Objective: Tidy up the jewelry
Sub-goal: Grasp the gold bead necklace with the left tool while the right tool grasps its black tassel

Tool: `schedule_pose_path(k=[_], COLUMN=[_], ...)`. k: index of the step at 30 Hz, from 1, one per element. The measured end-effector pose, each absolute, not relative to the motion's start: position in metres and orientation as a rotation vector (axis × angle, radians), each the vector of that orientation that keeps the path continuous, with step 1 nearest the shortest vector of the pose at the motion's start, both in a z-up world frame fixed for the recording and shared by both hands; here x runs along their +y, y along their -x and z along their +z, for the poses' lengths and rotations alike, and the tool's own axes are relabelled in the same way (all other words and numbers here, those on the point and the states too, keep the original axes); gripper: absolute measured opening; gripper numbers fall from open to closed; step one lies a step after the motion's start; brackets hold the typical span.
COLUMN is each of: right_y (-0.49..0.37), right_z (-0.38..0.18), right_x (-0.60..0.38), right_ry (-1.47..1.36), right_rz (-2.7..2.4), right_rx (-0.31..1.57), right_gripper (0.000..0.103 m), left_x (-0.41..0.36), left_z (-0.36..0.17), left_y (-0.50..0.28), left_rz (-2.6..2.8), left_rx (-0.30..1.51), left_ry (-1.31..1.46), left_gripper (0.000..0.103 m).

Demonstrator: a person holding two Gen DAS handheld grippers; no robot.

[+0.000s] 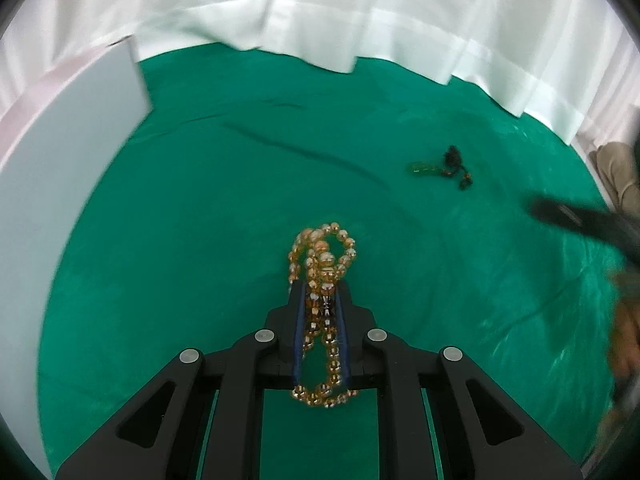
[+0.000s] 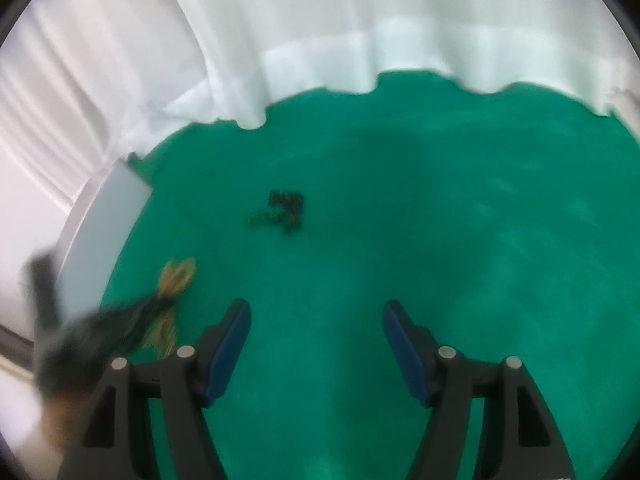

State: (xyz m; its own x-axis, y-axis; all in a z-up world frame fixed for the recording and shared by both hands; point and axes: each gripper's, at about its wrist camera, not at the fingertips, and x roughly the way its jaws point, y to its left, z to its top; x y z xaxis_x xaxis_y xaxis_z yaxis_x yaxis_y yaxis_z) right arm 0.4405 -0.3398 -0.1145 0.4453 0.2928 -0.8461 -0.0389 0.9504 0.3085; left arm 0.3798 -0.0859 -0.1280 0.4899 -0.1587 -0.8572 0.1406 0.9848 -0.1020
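Note:
My left gripper (image 1: pixel 322 292) is shut on a string of amber beads (image 1: pixel 324 256), held over the green cloth (image 1: pixel 220 208); loops stick out past the tips and hang behind the pads. A small dark and green piece of jewelry (image 1: pixel 444 166) lies on the cloth to the right and further off. In the right wrist view it (image 2: pixel 282 210) lies ahead and left of my right gripper (image 2: pixel 316 312), which is open and empty. The left gripper (image 2: pixel 120 324) with the amber beads (image 2: pixel 176 276) shows blurred at the left of that view.
A flat light grey board or box lid (image 1: pixel 68 184) lies at the left edge of the cloth, also in the right wrist view (image 2: pixel 104 232). White curtains (image 1: pixel 360 12) hang along the far edge. The other gripper (image 1: pixel 580 220) shows blurred at the right.

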Motion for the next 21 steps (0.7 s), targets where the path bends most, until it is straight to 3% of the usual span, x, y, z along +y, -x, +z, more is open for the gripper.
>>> schedule_pose_path(k=[6, 7, 8, 9, 10, 21], right_y=[-0.506, -0.506, -0.508, -0.509, -0.508, -0.424], right_z=[-0.147, -0.146, -0.148, -0.149, -0.149, -0.087], right_x=[-0.288, -0.284, -0.278, -0.277, -0.276, -0.271], right_ry=[-0.154, -0.136, -0.112, -0.103, -0.110, -0.156], right_rz=[0.177, 0.161, 0.140, 0.126, 0.117, 0.285], right_rx=[1.053, 1.031, 1.017, 1.011, 1.015, 1.038], right_gripper=[0.071, 0.065, 0.054, 0.017, 0.013, 0.012], left_x=[-0.046, -0.041, -0.037, -0.033, -0.031, -0.002], left_z=[-0.121, -0.120, -0.119, -0.118, -0.117, -0.079], left_y=[-0.360, -0.357, -0.353, -0.349, -0.346, -0.284], left_rz=[-0.162, -0.161, -0.161, -0.161, -0.161, -0.181], left_rx=[1.051, 1.054, 1.055, 1.057, 1.058, 1.040], left_ry=[0.055, 0.061, 0.066, 0.070, 0.070, 0.160], left_gripper=[0.012, 0.012, 0.012, 0.012, 0.012, 0.012])
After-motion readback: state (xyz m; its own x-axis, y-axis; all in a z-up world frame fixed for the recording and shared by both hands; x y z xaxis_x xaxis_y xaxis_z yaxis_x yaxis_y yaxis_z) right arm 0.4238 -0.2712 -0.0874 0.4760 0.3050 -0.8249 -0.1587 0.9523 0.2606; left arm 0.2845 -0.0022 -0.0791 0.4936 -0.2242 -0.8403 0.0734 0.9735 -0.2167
